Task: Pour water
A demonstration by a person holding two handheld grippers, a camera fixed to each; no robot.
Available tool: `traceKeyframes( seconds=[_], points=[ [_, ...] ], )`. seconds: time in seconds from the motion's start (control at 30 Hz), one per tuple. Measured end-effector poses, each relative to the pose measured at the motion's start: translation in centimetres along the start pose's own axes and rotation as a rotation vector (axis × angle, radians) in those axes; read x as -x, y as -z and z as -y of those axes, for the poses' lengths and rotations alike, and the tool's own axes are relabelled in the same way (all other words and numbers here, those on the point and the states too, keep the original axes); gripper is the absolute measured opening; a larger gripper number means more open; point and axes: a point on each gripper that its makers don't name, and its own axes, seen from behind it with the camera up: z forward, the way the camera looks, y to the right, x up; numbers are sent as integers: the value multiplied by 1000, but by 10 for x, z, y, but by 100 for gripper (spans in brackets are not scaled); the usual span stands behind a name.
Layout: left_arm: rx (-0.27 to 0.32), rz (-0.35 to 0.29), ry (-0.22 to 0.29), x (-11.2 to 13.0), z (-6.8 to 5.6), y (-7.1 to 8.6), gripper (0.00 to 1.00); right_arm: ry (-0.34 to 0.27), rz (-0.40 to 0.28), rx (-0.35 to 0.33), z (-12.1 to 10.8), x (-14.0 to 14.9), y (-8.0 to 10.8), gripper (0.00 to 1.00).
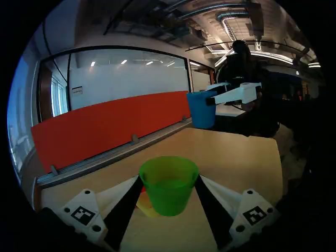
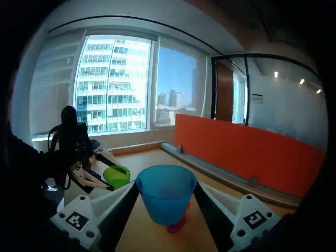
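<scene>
Here, in the left gripper view, we see the left gripper (image 1: 169, 181) clamped on a green cup (image 1: 169, 199), one finger pressing each side just below the rim. The cup sits upright between them over the wooden table (image 1: 239, 159), and we cannot tell whether its base touches the tabletop. A paler band inside may be liquid, but we cannot be sure. A small yellow object (image 1: 145, 206) peeks out low beside the cup's left side. In the right gripper view, the right gripper (image 2: 166, 185) grips a blue cup (image 2: 166, 203) in the same way, with both fingers against its sides and the cup upright with its mouth open to us. We cannot make out its contents. A pink object (image 2: 176, 227) shows just beneath its base. Seen from the left gripper view, the blue cup hangs clear above the far end of the table, well apart from the green one. An orange partition (image 1: 109, 122) runs along the table's edge, and a large window (image 2: 113, 84) faces tall buildings.
</scene>
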Motion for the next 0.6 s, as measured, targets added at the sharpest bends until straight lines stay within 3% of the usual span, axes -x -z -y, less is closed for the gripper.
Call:
traceKeyframes(
  seconds=[0.6],
  points=[
    [26, 113, -8, 32, -1, -11, 86, -11, 102, -5, 2, 49, 0, 92]
  ],
)
